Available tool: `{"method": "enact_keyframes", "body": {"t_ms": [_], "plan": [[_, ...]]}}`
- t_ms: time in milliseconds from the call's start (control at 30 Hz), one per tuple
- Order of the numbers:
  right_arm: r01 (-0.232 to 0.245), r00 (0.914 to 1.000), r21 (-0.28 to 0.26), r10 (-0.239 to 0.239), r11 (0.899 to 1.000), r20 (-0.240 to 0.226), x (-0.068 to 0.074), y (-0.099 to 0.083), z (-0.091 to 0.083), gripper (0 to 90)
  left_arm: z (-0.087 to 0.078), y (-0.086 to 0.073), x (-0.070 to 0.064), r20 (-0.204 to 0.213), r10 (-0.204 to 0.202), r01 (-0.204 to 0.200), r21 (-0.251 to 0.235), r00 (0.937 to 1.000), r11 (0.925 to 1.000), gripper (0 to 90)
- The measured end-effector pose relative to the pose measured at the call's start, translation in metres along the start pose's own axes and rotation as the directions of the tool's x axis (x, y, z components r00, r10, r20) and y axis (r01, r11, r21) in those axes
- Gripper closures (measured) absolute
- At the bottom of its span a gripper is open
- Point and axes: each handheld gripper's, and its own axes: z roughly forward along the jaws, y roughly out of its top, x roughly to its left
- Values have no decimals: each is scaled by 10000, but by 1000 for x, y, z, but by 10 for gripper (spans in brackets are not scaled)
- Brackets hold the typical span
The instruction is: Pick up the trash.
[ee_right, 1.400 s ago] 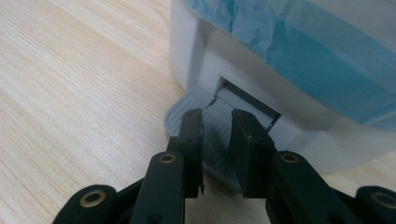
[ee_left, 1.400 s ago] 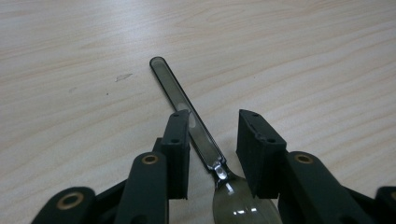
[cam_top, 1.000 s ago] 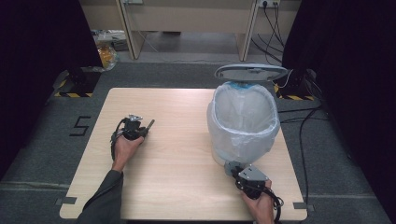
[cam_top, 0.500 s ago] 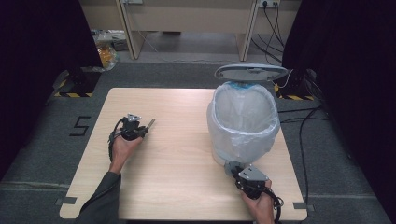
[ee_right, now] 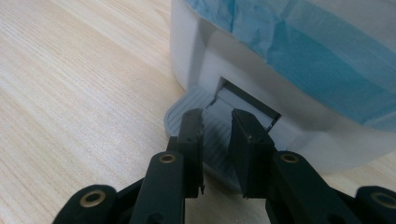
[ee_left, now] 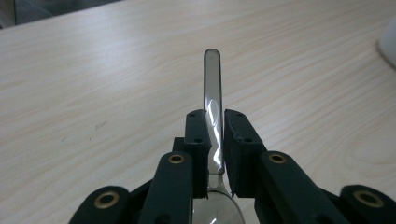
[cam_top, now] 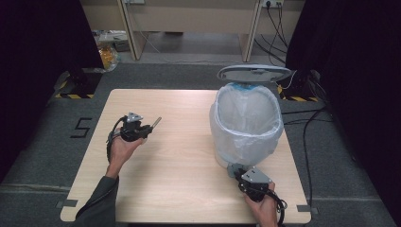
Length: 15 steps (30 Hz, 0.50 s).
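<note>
My left gripper (cam_top: 146, 126) hovers over the left part of the table, shut on a metal spoon (ee_left: 213, 79). The jaws clamp the spoon near its neck. Its handle (cam_top: 155, 122) sticks out ahead and the bowl lies back between the arms. My right gripper (cam_top: 235, 170) is at the front right, its jaws down on the grey foot pedal (ee_right: 183, 105) of a white pedal bin (cam_top: 246, 142). In the right gripper view the gripper (ee_right: 217, 116) has only a narrow gap and holds nothing. The bin's lid (cam_top: 253, 73) stands raised. A translucent liner bag (ee_right: 317, 60) is folded over the rim.
The wooden table (cam_top: 179, 179) is bare between the two hands. A black "5" mark (cam_top: 82, 127) lies on the grey carpet to the left. Cables (cam_top: 307, 127) run on the floor right of the bin, and desk legs stand behind the table.
</note>
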Motion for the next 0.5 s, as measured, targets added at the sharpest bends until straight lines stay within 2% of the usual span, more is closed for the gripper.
{"method": "enact_keyframes", "body": {"t_ms": [33,100,133,300,333,400,500], "plan": [[-1,10000,1,1,10000,2,0,0,0,740,-7,5,-3,187,24,-22,-151,9998,9999,802],[-3,10000,-1,3,10000,-8,0,0,0,741,-10,8,-5,261,62,-56,-221,9996,9997,802],[21,10000,-9,-21,10000,-4,0,0,0,740,-16,13,-9,455,209,-196,-300,9987,9994,801],[27,10000,-2,-27,10000,3,0,0,0,740,-25,21,-19,790,478,-441,-478,9957,9979,802],[25,10000,-9,-25,10000,8,0,0,0,740,-30,25,-26,1043,599,-548,-504,9927,9972,802],[28,10000,-10,-28,10000,5,0,0,0,740,-32,27,-28,1148,592,-535,-522,9916,9972,802],[60,10000,-13,-60,10000,-8,0,0,1,740,-42,39,-39,1438,890,-796,-699,9856,9944,801]]}}
